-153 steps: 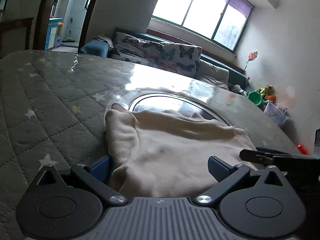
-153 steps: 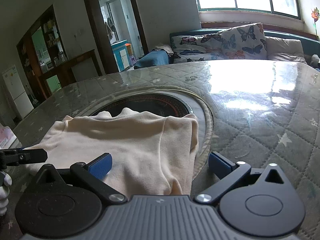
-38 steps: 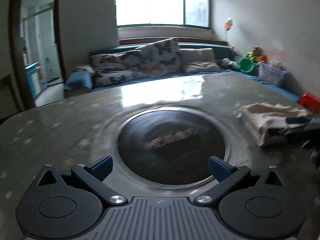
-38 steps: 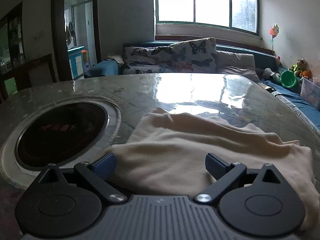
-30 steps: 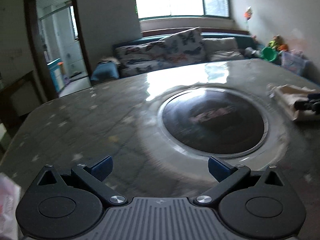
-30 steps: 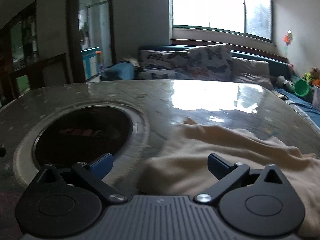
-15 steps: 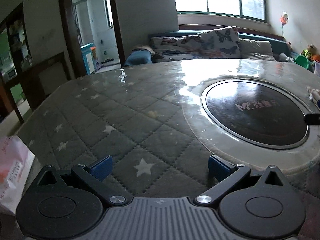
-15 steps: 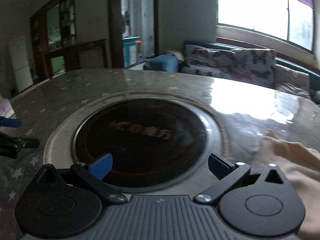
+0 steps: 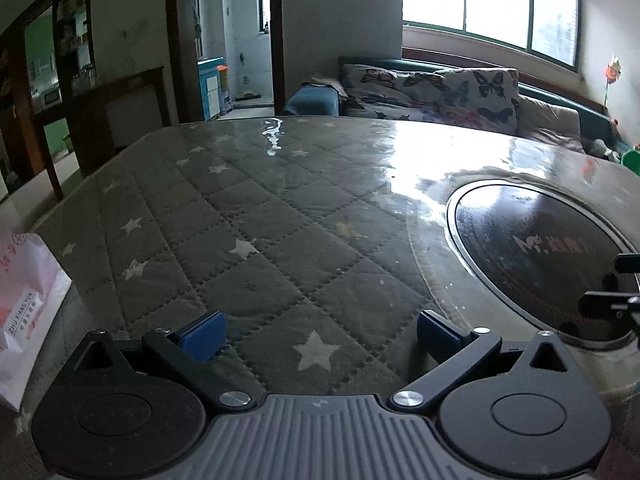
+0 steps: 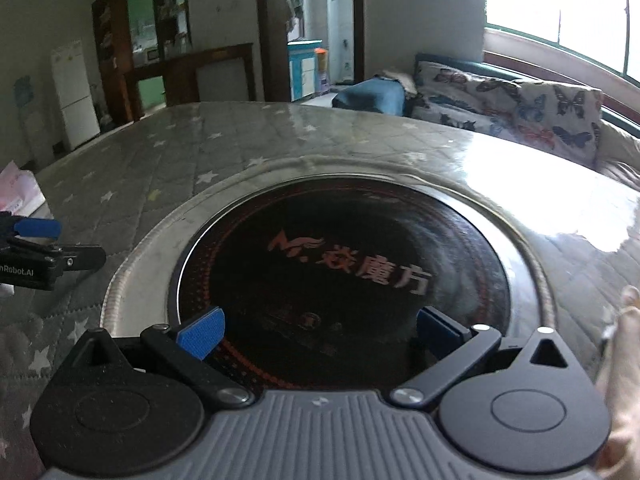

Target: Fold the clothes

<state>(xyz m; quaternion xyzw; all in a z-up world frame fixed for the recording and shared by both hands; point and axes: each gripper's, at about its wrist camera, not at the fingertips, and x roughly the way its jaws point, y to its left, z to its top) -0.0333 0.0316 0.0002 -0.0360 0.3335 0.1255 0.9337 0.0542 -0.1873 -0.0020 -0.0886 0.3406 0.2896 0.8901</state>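
Note:
The folded cream garment (image 10: 622, 376) shows only as a strip at the right edge of the right wrist view; the left wrist view does not show it. My right gripper (image 10: 319, 330) is open and empty over the round black hotplate (image 10: 344, 276), left of the garment. Farther left, my left gripper (image 9: 319, 336) is open with nothing between its blue pads (image 9: 202, 335), low over the grey quilted table cover (image 9: 248, 240). Each gripper appears in the other's view: the left gripper (image 10: 78, 243) at the left edge, the right gripper (image 9: 602, 282) at the right edge.
The hotplate (image 9: 532, 256) is set into the round table, right of my left gripper. A white and pink bag (image 9: 24, 300) stands off the table's left edge. A sofa with butterfly cushions (image 9: 432, 88) runs behind the table under the window.
Both grippers have let go of the garment and swung left. It has left the left wrist view and slid to the right edge of the right wrist view.

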